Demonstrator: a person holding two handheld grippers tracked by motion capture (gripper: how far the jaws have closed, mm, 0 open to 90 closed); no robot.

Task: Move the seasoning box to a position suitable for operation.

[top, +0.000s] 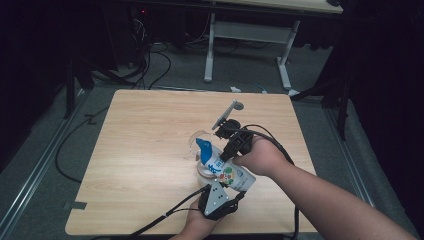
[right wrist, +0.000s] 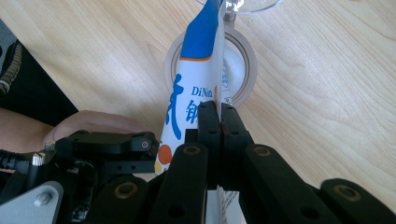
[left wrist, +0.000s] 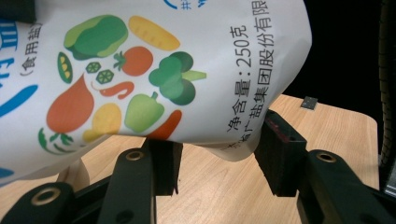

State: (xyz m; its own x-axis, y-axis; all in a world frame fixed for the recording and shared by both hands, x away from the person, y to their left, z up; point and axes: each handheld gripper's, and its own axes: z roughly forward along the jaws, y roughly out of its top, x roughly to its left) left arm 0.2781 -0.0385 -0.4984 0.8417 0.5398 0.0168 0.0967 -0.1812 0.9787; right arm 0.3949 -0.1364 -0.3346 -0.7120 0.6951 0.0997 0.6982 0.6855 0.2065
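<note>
A white salt bag [top: 229, 174] with a blue top and printed vegetables hangs tilted over the wooden table [top: 140, 150]. Its blue end points down at a small round container [top: 202, 171] whose clear lid [top: 196, 140] stands open. My left gripper [top: 231, 189] is shut on the bag's bottom end; in the left gripper view the bag [left wrist: 163, 70] bulges between the gripper [left wrist: 219, 163] jaws. My right gripper [top: 225, 156] pinches the bag's side seam. In the right gripper view the gripper [right wrist: 218, 116] jaws are shut flat on the bag [right wrist: 187, 102], above the container's rim [right wrist: 248, 60].
Wide bare tabletop lies to the left and behind the bag. Beyond the far edge stands another desk on white legs [top: 209, 50], with black cables [top: 150, 70] on the floor. A grey tape patch [top: 75, 205] sits at the table's front left corner.
</note>
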